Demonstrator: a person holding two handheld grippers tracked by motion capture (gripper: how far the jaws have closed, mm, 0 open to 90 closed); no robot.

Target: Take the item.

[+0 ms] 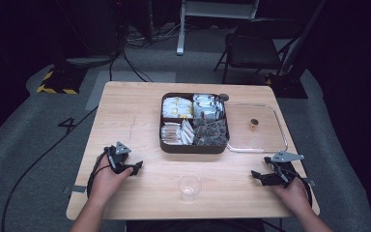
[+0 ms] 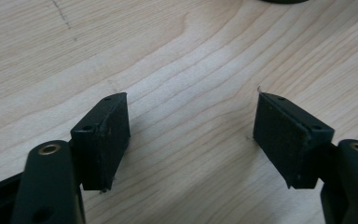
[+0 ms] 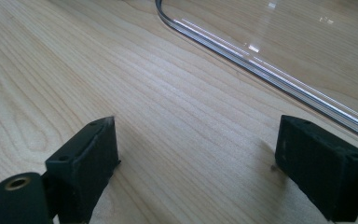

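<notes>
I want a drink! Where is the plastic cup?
In the high view, the clear cup stands near the table's front edge, between both hands, below the snack box.

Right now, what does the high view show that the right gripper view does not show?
The high view alone has the dark sectioned box of packets, the clear plastic cup, the left gripper and the person's hands. The right gripper view alone gives a close look between its own open jaws, with nothing there. Both have the wooden table, the clear lid and the right gripper.
</notes>
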